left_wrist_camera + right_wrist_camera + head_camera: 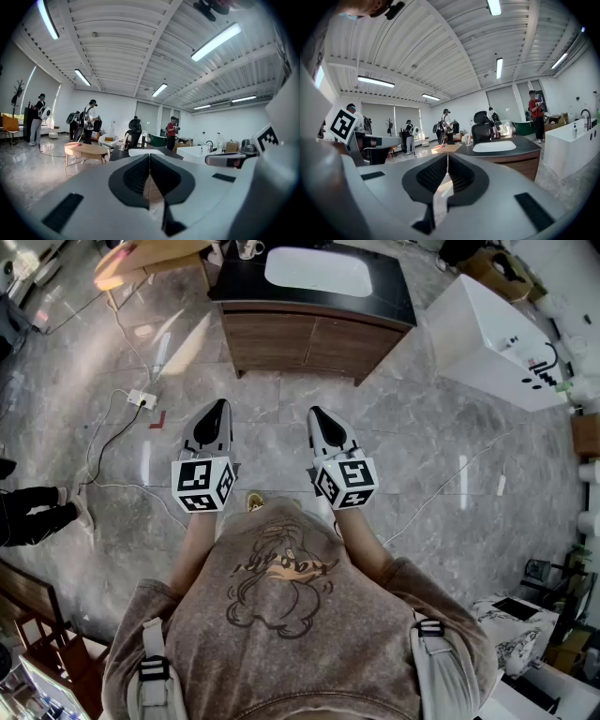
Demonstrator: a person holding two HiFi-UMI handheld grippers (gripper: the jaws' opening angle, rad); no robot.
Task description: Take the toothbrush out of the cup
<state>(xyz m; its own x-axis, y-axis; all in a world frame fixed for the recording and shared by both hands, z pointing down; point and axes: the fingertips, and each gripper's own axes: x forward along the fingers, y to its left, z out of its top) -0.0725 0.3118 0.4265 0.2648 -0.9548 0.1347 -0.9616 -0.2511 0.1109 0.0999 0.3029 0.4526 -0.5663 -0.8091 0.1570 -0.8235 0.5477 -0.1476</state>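
A small white cup (249,249) stands on the black countertop (394,298) of the vanity, left of the white basin (319,270); it is too small for me to make out a toothbrush. My left gripper (218,409) and right gripper (315,414) are held side by side in front of the person's chest, well short of the vanity, pointing at it. Both are shut with nothing between the pads. In the left gripper view the gripper (149,157) has its jaws together, and in the right gripper view the gripper (447,157) does too, with the basin (494,146) ahead.
The wooden vanity front (309,341) faces me across grey marble floor. A white tub-like unit (497,334) stands at the right. A power strip (142,399) with cables lies on the floor at left, near a round wooden table (141,259). Several people stand far off.
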